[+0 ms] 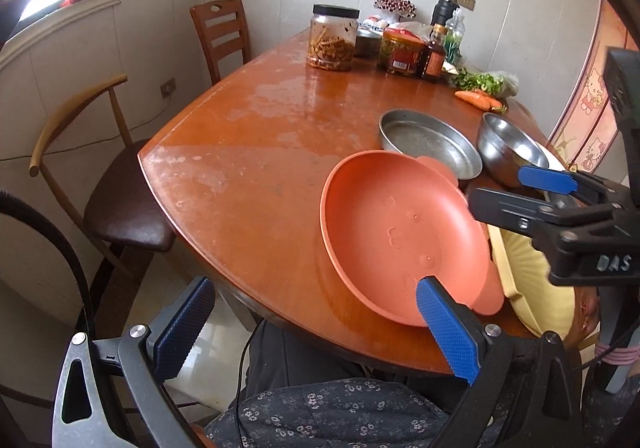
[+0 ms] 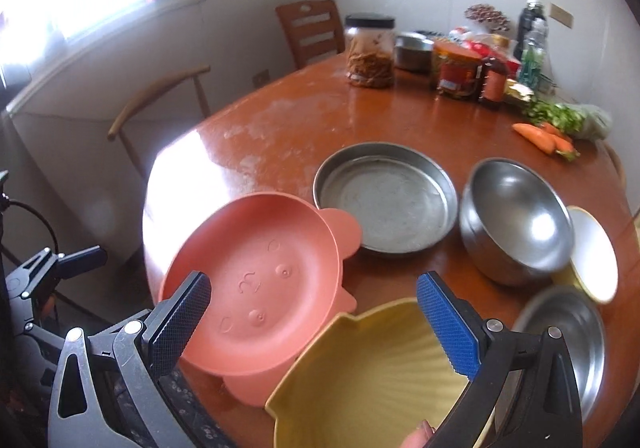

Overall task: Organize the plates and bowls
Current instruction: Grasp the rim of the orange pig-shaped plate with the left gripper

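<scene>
a wooden dining table (image 2: 280, 116) fills both views, with two chairs along its left side. in the left wrist view, the left gripper (image 1: 316, 332) sits at the bottom of the frame with its blue-padded fingers spread wide apart, holding nothing; one pad overlaps the near rim of an orange plate (image 1: 396, 236) at centre right. in the right wrist view that orange plate (image 2: 256, 280) is at lower left, tilted, its edge resting on a yellow scalloped bowl (image 2: 372, 380) at the bottom centre. the right gripper (image 2: 312, 324) is also spread open, its fingers either side of the yellow bowl's rim without pinching it. right of centre lies a flat steel pan (image 2: 386, 198), then a steel bowl (image 2: 516, 220), a white bowl (image 2: 592, 256) leaning just beside it, and another steel dish (image 2: 568, 332) at lower right. jars (image 2: 370, 50), bottles and carrots (image 2: 544, 136) crowd the upper right.
</scene>
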`<move>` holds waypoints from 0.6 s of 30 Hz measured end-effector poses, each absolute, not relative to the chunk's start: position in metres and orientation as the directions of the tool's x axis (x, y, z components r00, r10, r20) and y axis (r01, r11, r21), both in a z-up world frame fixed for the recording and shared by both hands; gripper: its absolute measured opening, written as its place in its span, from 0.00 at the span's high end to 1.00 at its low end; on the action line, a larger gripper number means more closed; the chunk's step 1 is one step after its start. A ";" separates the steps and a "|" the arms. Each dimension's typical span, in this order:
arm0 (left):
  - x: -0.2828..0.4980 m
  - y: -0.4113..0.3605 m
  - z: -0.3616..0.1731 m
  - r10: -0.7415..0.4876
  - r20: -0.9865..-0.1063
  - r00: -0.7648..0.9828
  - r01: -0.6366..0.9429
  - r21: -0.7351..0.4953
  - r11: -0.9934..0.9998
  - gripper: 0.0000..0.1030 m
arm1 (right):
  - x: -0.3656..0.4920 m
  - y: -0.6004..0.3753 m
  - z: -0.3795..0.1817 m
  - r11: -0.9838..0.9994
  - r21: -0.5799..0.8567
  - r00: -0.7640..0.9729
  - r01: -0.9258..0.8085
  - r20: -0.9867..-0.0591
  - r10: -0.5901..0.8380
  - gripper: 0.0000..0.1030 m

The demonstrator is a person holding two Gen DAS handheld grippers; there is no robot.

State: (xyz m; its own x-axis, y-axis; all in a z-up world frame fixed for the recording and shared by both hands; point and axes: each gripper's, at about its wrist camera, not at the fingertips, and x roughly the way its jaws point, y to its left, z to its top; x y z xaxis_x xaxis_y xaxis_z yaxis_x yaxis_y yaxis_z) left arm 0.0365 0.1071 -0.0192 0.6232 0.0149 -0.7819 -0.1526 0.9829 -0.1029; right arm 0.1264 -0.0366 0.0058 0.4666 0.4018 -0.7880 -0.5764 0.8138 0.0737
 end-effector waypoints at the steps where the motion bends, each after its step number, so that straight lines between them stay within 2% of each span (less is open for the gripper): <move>1: 0.038 0.107 -0.021 0.015 -0.787 0.617 -0.151 -0.099 0.983 0.02 | 0.130 -0.035 0.003 0.813 0.078 0.454 -0.576 -0.797 0.398 0.00; 4: 0.043 0.107 -0.024 0.000 -0.794 0.608 -0.141 -0.107 0.984 0.02 | 0.143 -0.029 -0.005 0.802 0.091 0.416 -0.591 -0.817 0.399 0.00; 10: 0.049 0.107 -0.029 -0.016 -0.808 0.589 -0.119 -0.107 0.987 0.05 | 0.153 -0.022 -0.014 0.787 0.043 0.407 -0.615 -0.838 0.364 0.11; 12: 0.050 0.105 -0.028 -0.018 -0.808 0.589 -0.111 -0.103 0.989 0.09 | 0.157 -0.022 -0.017 0.792 0.047 0.394 -0.609 -0.848 0.354 0.29; 14: 0.052 0.103 -0.027 -0.028 -0.807 0.590 -0.092 -0.102 0.991 0.14 | 0.162 -0.024 -0.022 0.797 0.068 0.374 -0.600 -0.857 0.355 0.39; 17: 0.055 0.101 -0.027 -0.041 -0.808 0.587 -0.082 -0.109 0.991 0.18 | 0.164 -0.025 -0.026 0.798 0.083 0.366 -0.597 -0.857 0.363 0.45; 18: 0.057 0.100 -0.027 -0.048 -0.809 0.586 -0.077 -0.114 0.991 0.23 | 0.164 -0.025 -0.027 0.795 0.085 0.363 -0.600 -0.857 0.365 0.48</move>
